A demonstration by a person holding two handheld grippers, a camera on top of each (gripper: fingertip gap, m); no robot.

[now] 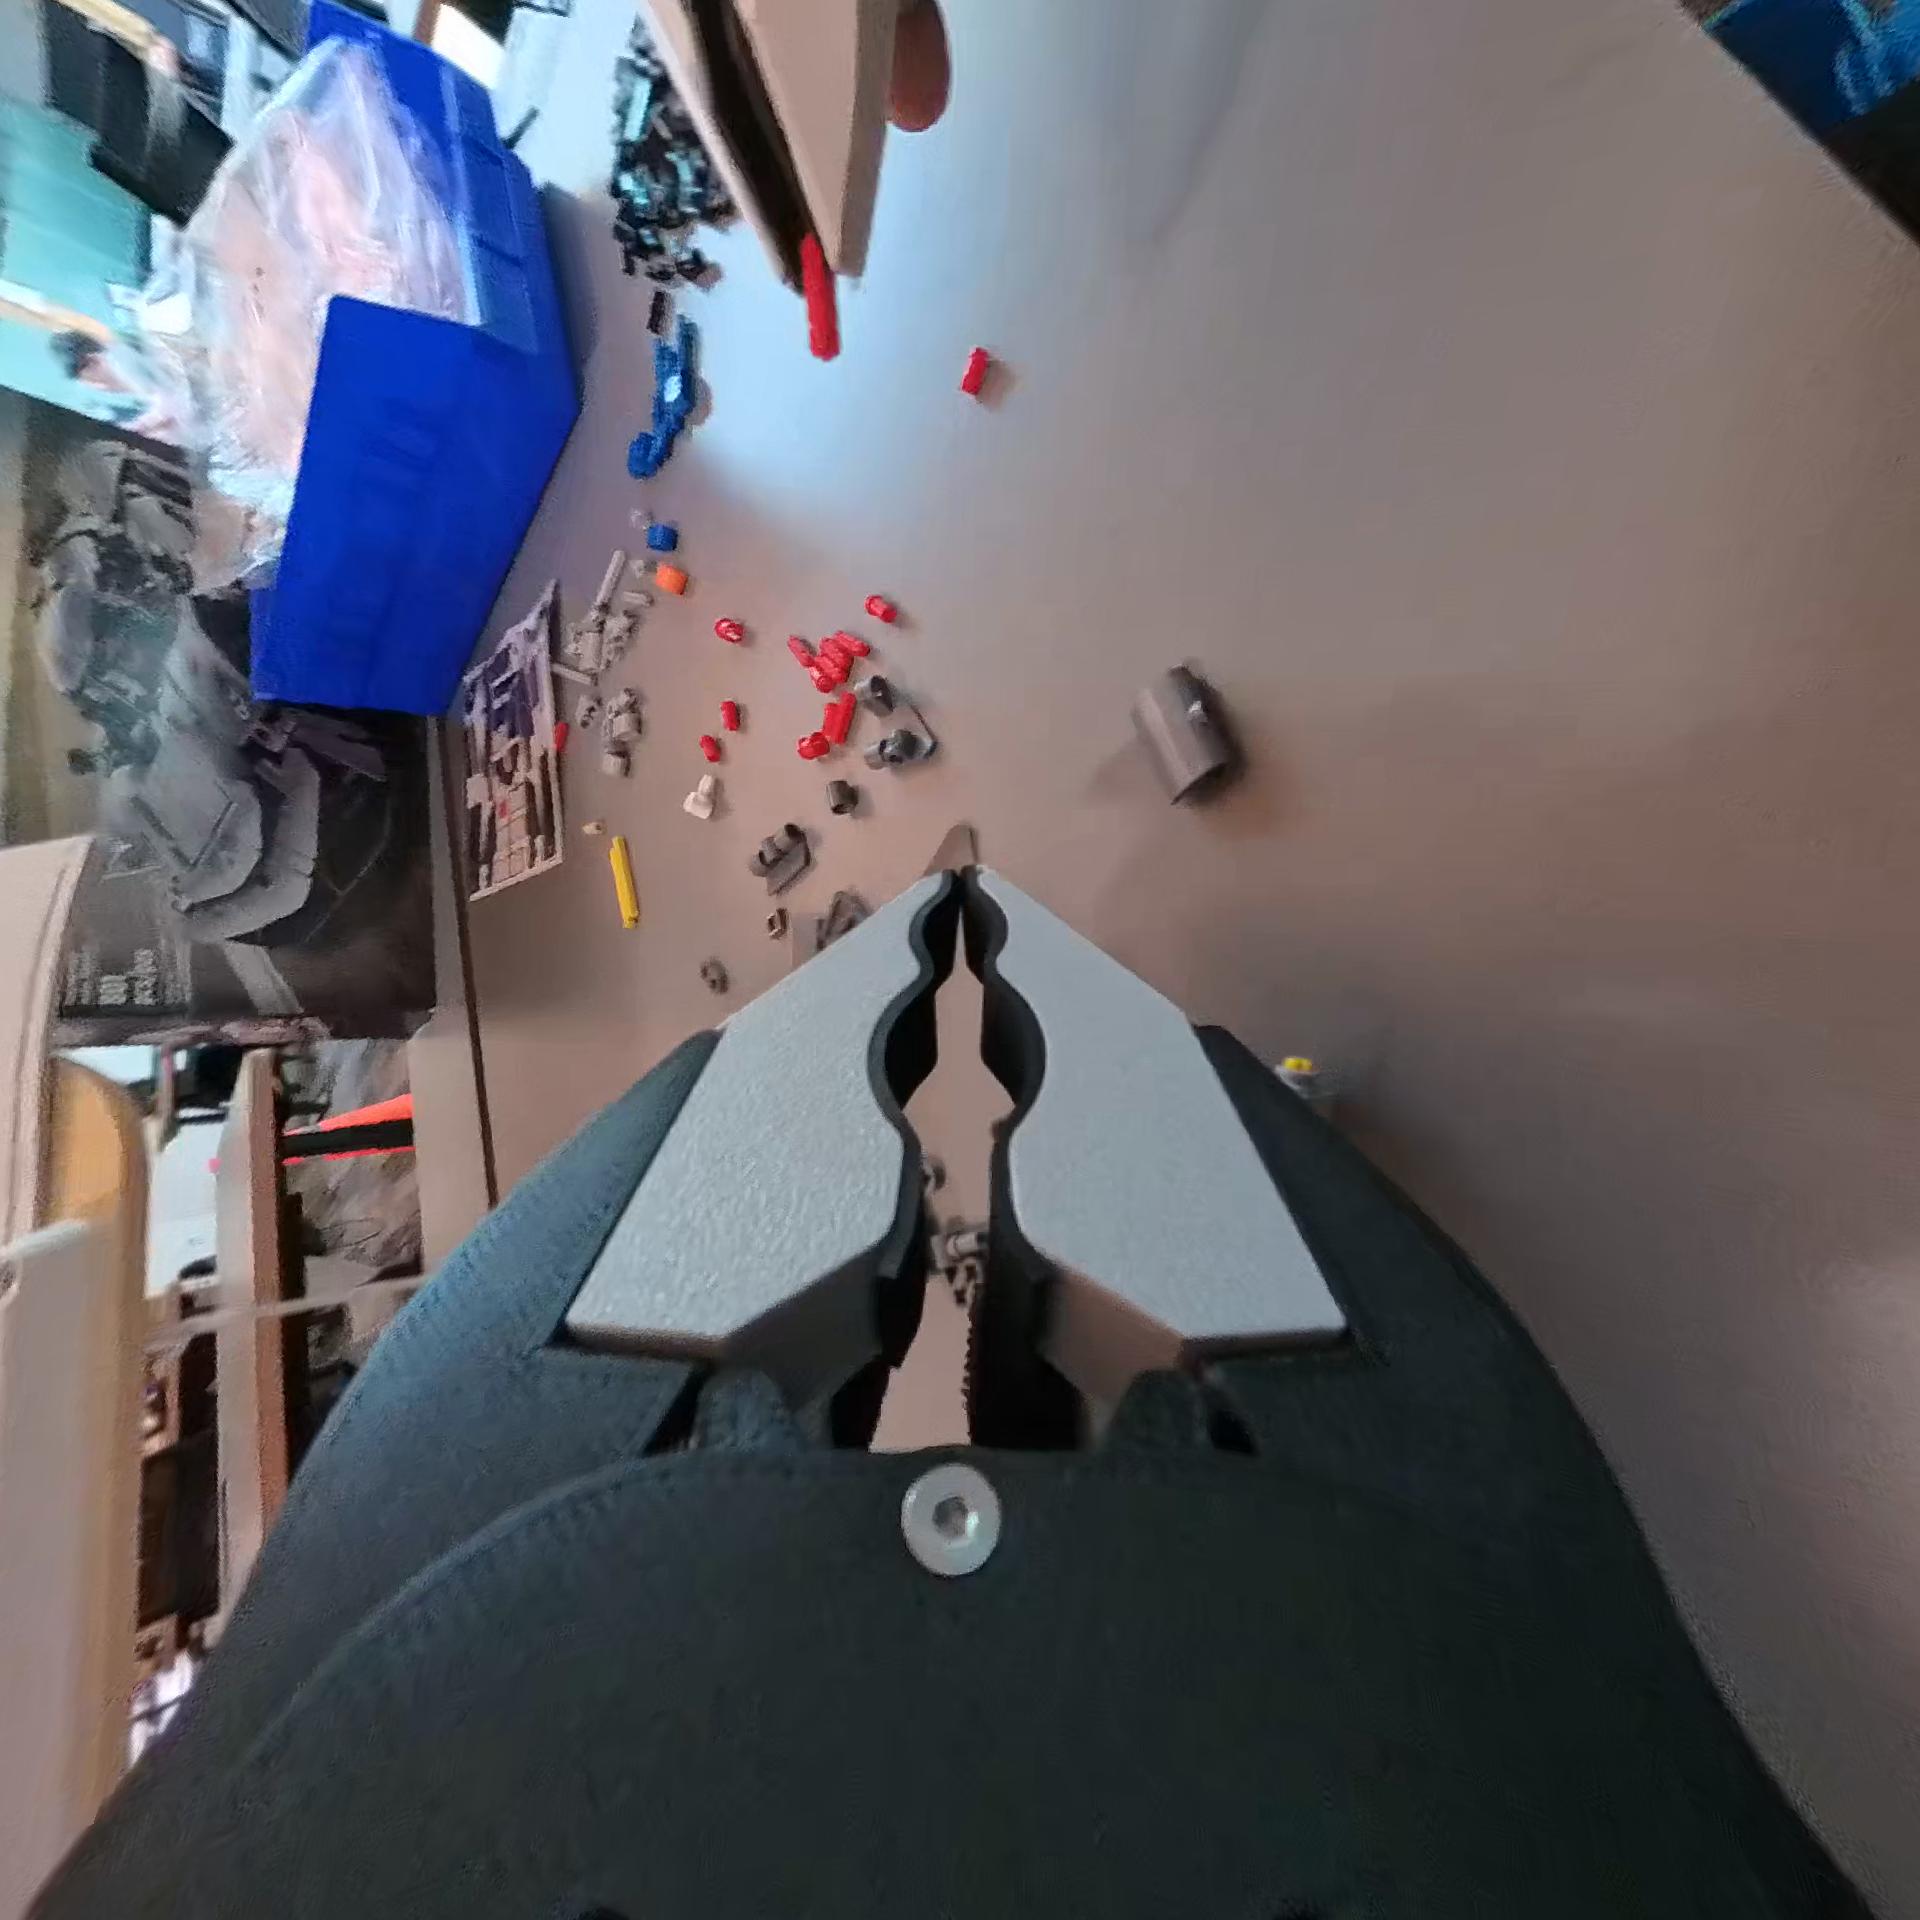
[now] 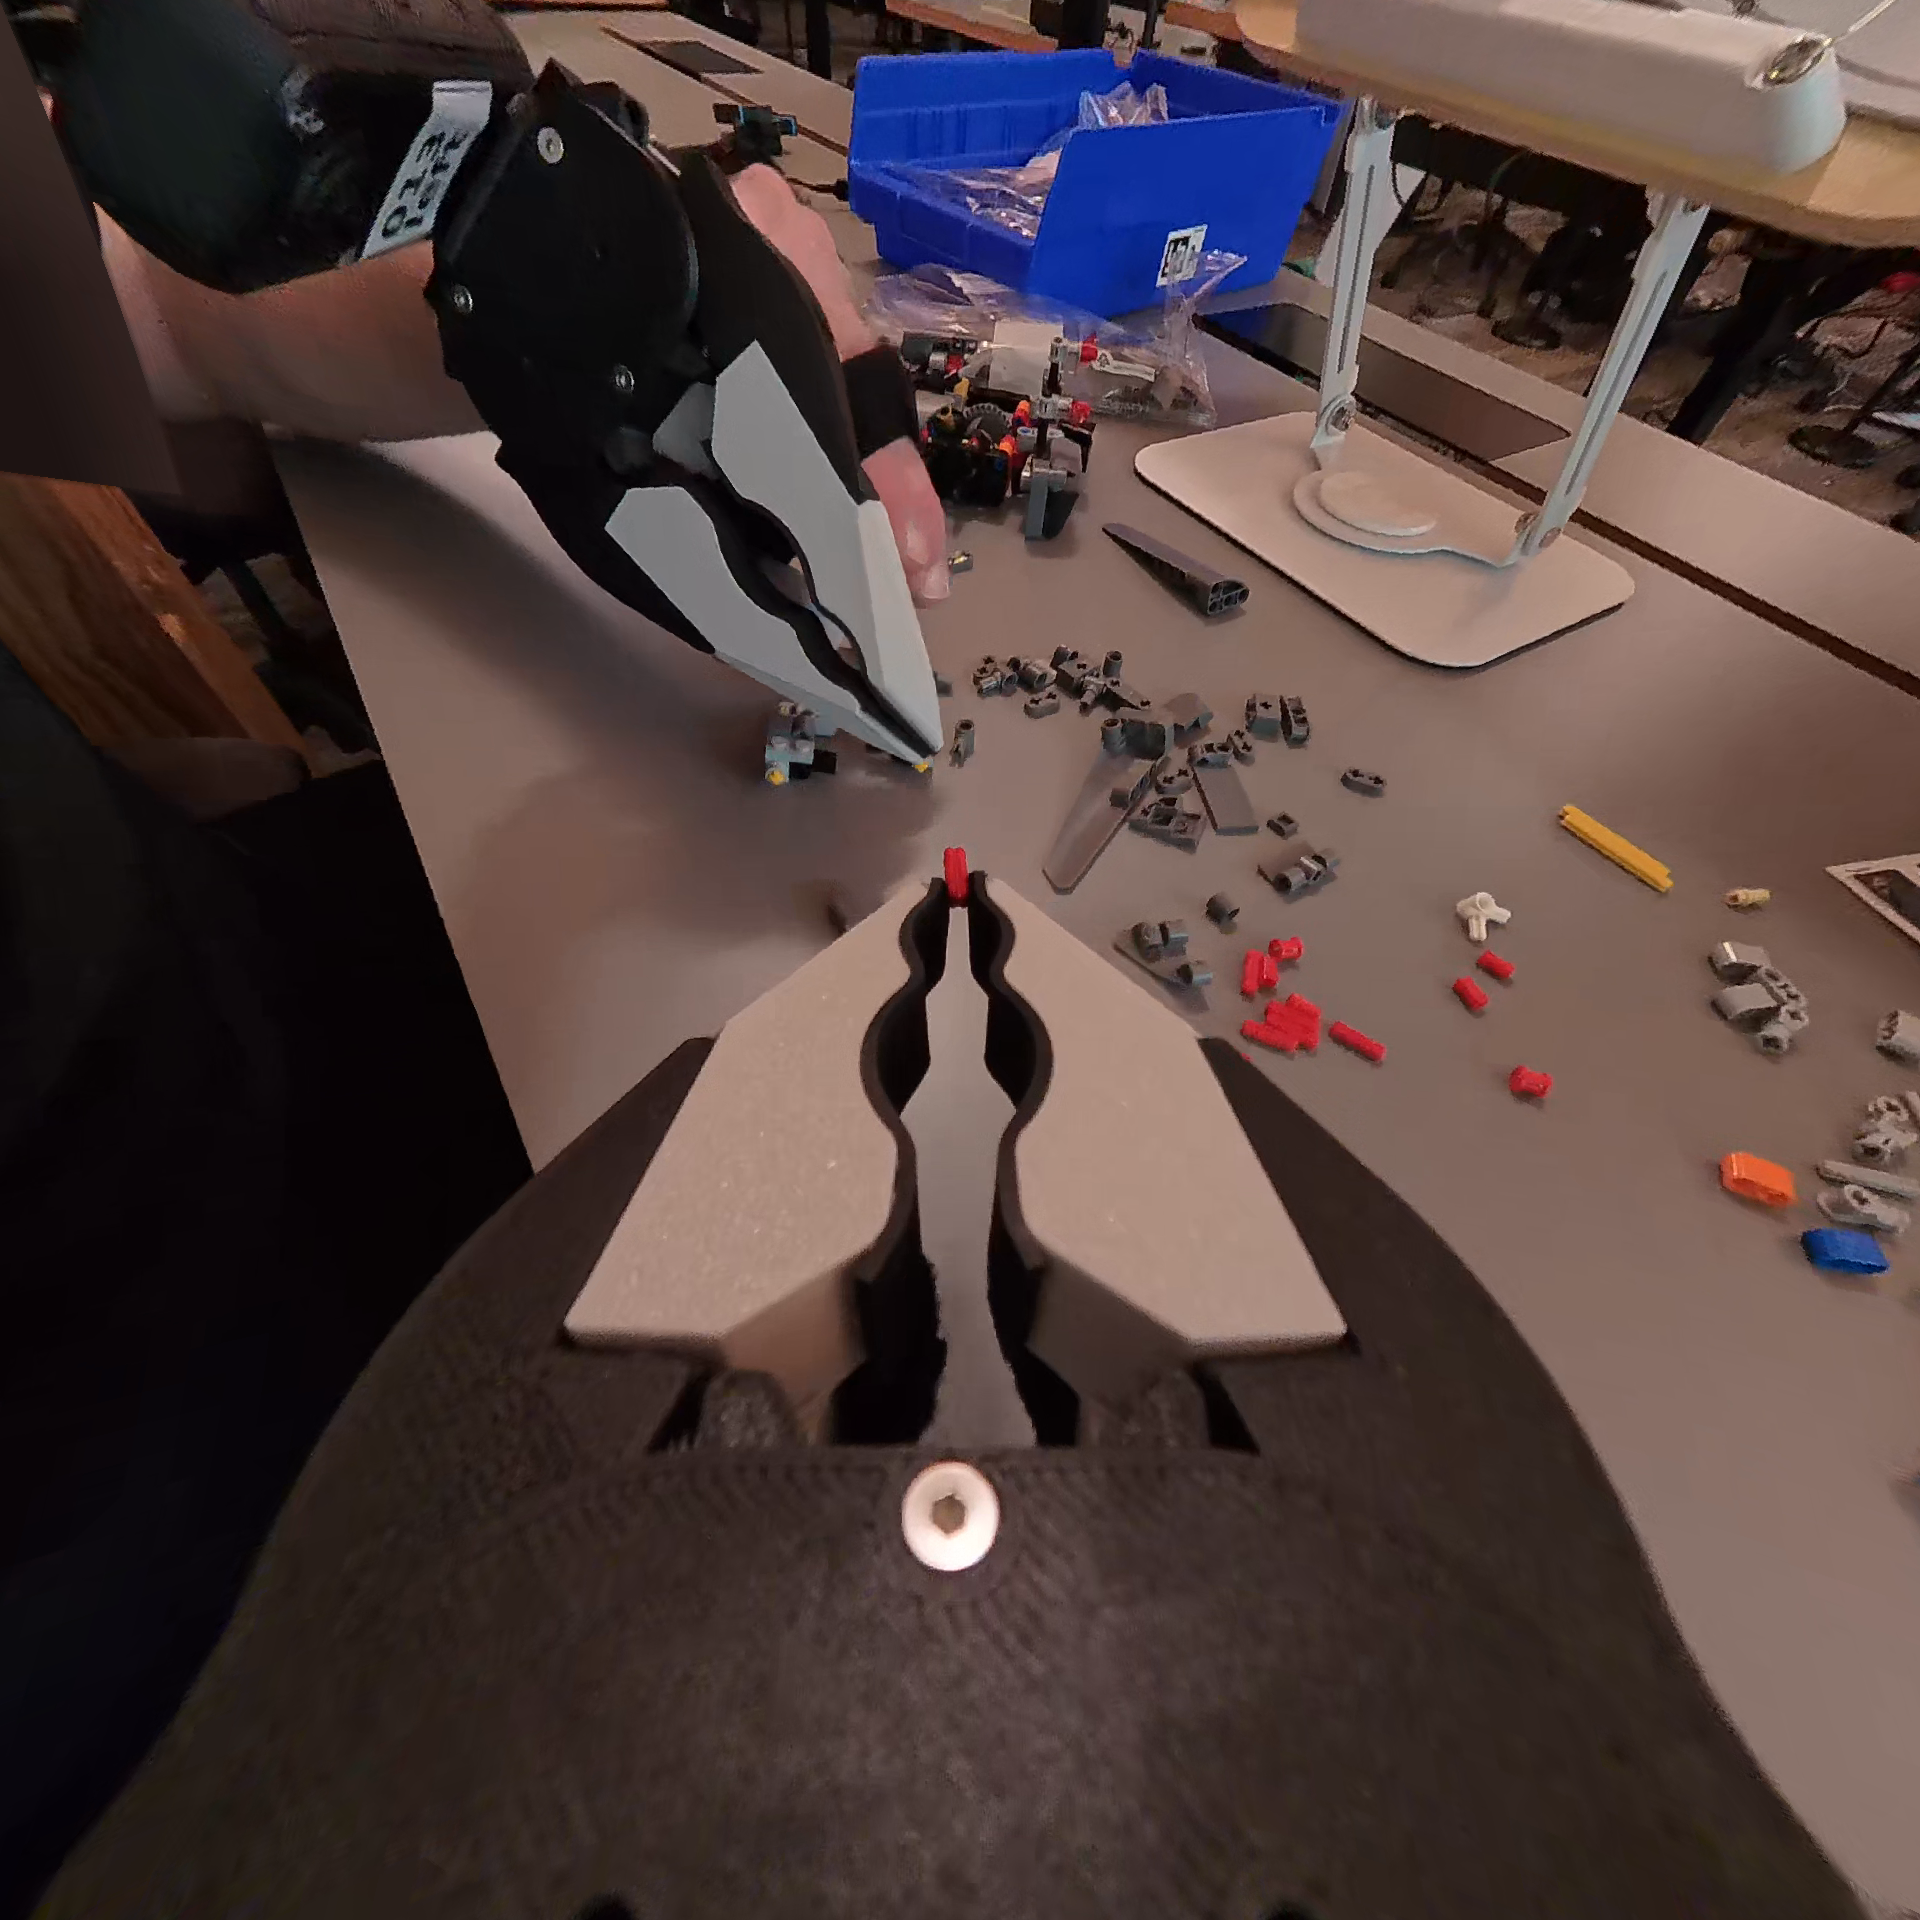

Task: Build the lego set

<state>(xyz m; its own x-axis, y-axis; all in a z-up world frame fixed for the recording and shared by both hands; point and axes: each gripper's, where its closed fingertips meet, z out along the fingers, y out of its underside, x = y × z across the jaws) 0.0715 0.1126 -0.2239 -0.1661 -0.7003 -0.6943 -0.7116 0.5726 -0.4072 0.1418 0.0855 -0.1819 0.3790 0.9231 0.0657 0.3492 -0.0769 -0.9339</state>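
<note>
My right gripper (image 2: 956, 896) is shut on a small red pin (image 2: 955, 871), which stands up from the fingertips above the grey table (image 2: 644, 935). The pin also shows in the left wrist view (image 1: 819, 296), at the tip of the right gripper's fingers. My left gripper (image 1: 961, 881) is shut, and I see nothing between its tips. In the right wrist view it (image 2: 928, 743) points down at the table, tips touching or just above it, beside a small grey assembly with yellow pins (image 2: 795, 743). That assembly shows through the finger gap in the left wrist view (image 1: 961, 1247).
Loose grey pieces (image 2: 1143, 727), red pins (image 2: 1288, 1023) and a yellow axle (image 2: 1614, 847) lie to the right. A partly built model (image 2: 997, 426), a blue bin (image 2: 1081, 187) and a lamp base (image 2: 1382, 520) stand behind. The table edge (image 2: 416, 790) runs on the left. About 9 centimeters separates my left fingertips from my right.
</note>
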